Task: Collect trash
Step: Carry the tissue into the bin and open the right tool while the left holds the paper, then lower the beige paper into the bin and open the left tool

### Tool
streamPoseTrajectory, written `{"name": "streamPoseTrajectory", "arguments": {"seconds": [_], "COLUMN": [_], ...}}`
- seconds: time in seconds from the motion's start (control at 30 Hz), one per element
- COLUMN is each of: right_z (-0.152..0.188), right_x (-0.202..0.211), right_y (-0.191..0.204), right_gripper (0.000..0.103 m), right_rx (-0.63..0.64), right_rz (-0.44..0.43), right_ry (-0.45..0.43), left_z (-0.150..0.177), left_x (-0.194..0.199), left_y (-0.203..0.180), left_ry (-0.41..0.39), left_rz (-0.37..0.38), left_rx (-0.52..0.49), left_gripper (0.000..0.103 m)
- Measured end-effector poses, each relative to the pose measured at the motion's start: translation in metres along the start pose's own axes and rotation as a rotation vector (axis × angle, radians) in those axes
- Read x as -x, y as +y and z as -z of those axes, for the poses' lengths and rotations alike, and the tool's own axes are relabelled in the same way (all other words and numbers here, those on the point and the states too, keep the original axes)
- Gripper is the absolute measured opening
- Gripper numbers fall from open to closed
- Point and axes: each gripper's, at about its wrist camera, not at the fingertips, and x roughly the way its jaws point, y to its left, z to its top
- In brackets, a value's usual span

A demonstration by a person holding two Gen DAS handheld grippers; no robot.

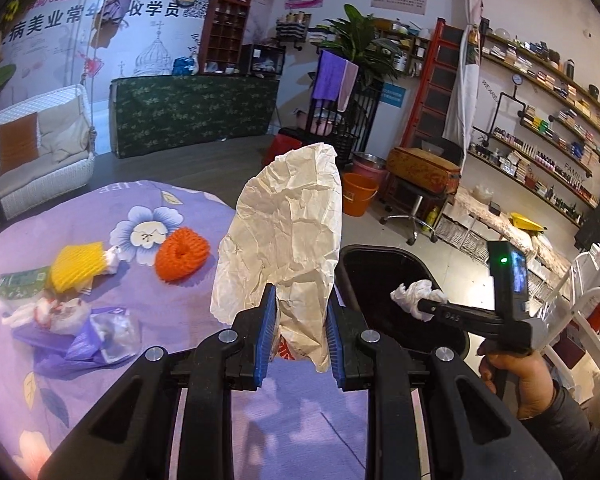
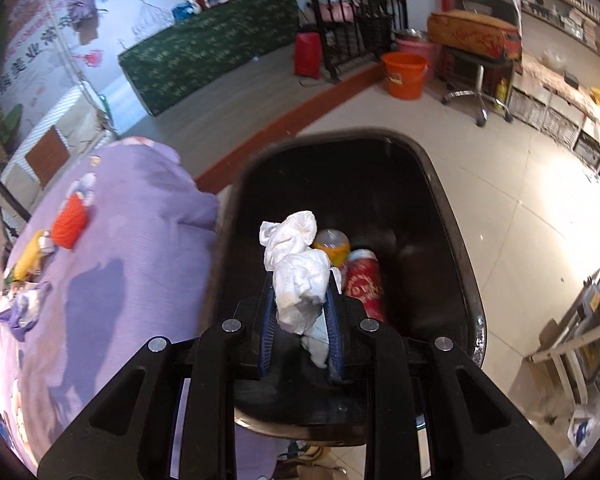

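Crumpled tissue (image 2: 299, 276) in right gripper (image 2: 300, 316), above bin (image 2: 452, 216)

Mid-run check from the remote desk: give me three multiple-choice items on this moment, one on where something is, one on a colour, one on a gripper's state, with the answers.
1. Where is the white tissue wad?
A. flat on the purple cloth
B. held over the open black bin
C. on the floor by the orange bucket

2. What colour is the round foam net next to the yellow foam net on the purple tablecloth?
A. orange
B. green
C. black

3. What is the left gripper doing?
A. open and empty
B. shut on a bottle
C. shut on the crumpled paper bag

Answers:
1 B, the right gripper pinches the wad with the black bin directly beneath it.
2 A, the ring-shaped net beside the printed flower is orange.
3 C, the crumpled paper bag stands up from between the blue pads.
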Motion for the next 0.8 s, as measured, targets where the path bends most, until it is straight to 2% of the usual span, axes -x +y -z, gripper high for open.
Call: {"name": "streamPoseTrajectory", "arguments": {"seconds": [0.07, 0.1, 0.17, 0.23, 0.47, 0.53, 0.8], "right_z": [0.003, 0.004, 0.005, 0.008, 0.011, 0.011, 0.011], "right_x": [-0.008, -0.012, -0.020, -0.021, -0.003, 0.004, 0.038], "right_y": [-0.002, -0.003, -0.009, -0.011, -0.015, -0.017, -0.034], "right_gripper": [0.024, 0.028, 0.040, 0.063, 0.066, 0.074, 0.074], "right_rx": [-0.005, -0.017, -0.046, -0.064, -0.087, -0.098, -0.139], "right_rz": [0.012, 0.009, 0.009, 0.018, 0.011, 0.007, 0.018], "right_ry": [0.015, 0.021, 0.037, 0.032, -0.014, -0.028, -0.095], "left_z": [0.000, 0.000, 0.001, 0.000, 0.001, 0.002, -0.001], "left_x": [-0.002, -0.003, -0.005, -0.007, -0.017, -0.021, -0.046], "left_y": [-0.006, -0.008, -0.013, -0.020, -0.036, -0.041, -0.062], "left_ry": [0.003, 0.003, 0.005, 0.008, 0.031, 0.038, 0.077], "left_rz": [0.008, 0.009, 0.015, 0.021, 0.060, 0.072, 0.166], "left_rx": [-0.010, -0.016, -0.029, -0.042, -0.066, -0.074, -0.061], "left_gripper": [0.023, 0.023, 0.023, 0.023, 0.023, 0.023, 0.023]}}
